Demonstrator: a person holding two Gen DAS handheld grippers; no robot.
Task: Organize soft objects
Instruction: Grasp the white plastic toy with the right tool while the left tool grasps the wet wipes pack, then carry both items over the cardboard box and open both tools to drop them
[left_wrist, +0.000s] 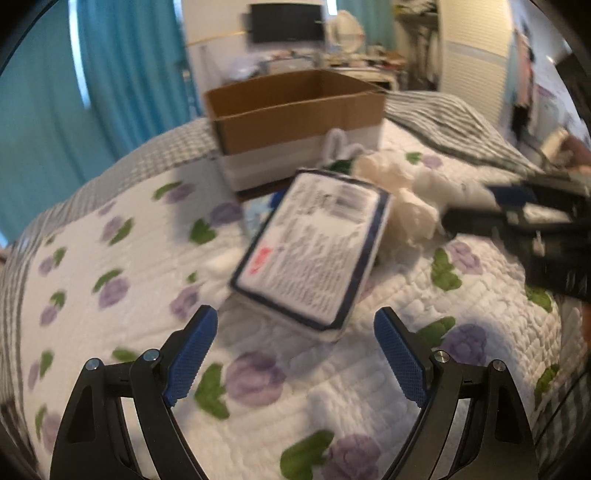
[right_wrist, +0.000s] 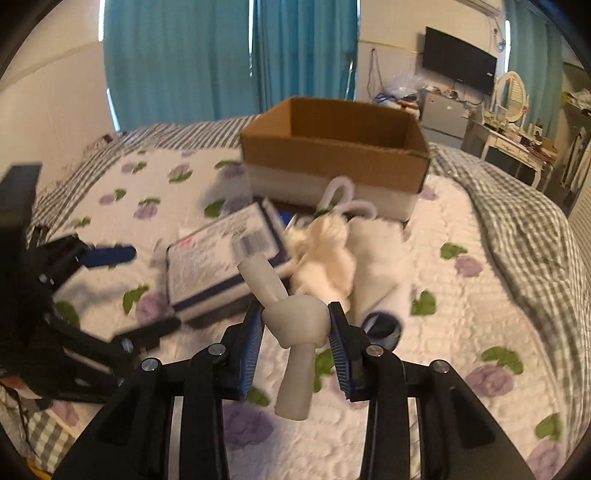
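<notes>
- Nearest, the right tongs (right_wrist: 295, 325) are closed on a pale knotted sock (right_wrist: 297, 325), pinched at the knot, held above the bed (right_wrist: 461, 406). It looks light and limp; the knot is the firmest place to hold. Its long axis runs near to far, one tail hanging toward the camera, the other pointing away and left.
- The left tongs (left_wrist: 295, 354) stand wide apart and empty over the quilt.
- Just beyond lies a flat wrapped pack (left_wrist: 314, 251), probably soft and squashy with a slippery film; best taken across its short edges. Its long axis points up and right, toward the box.
- Beside it sits a heap of white plush (right_wrist: 332, 254) and a rolled cloth (right_wrist: 384, 266).
- Farthest, the open cardboard box (right_wrist: 332, 162).
</notes>
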